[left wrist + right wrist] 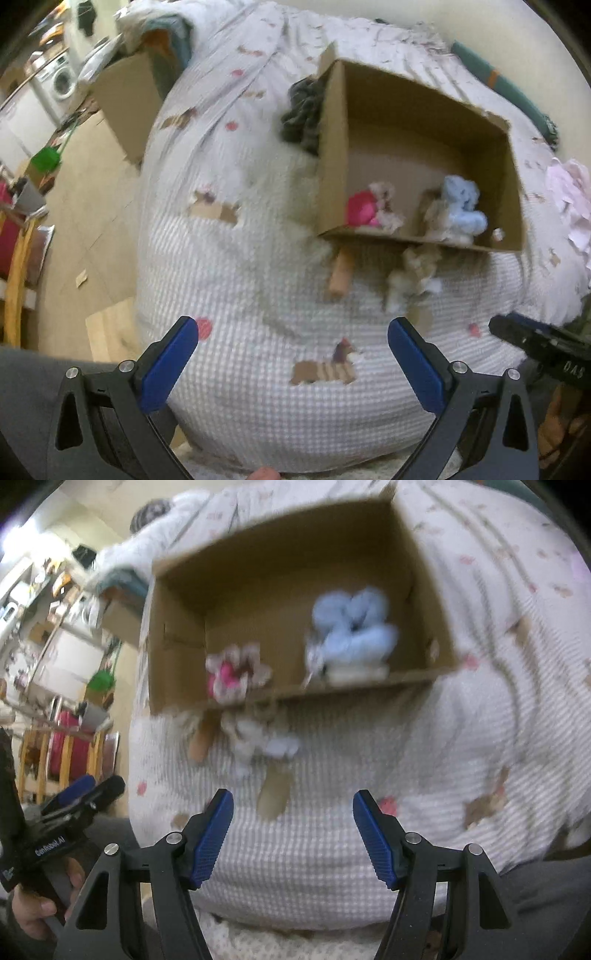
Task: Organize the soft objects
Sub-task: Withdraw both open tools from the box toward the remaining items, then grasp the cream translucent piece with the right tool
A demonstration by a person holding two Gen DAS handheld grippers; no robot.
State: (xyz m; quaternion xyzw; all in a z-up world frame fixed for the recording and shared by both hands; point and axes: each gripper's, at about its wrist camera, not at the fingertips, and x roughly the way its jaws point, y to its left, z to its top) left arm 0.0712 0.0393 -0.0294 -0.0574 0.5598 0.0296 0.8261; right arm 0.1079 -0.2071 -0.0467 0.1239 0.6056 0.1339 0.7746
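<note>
1. Plainly, this is a fetching step: both tongs hang empty over the bed (258,258), between one drop and the next pick.
2. The left tongs (291,354) stand spread wide with nothing between the blue pads; the right tongs (293,834) stand spread too, somewhat narrower, also pinching nothing.
3. The cardboard box (332,155) sits on the bedspread beyond both tongs. Inside it, against the near wall, lie a pink toy (364,210) and a pale blue toy (461,206).
4. One whitish fluffy toy (410,273) lies outside, on the bedspread, just beside the box's near wall. The pictures are blurred, so I cannot tell whether it touches the cardboard.
5. A dark woolly heap (301,114) rests against the box's far left side, also outside.
6. My guess is that the fluffy toy is next. That calls for one pair of tongs to go forward and down over it, close on its bulk, then lift it clear of the wall and into the box.
</note>
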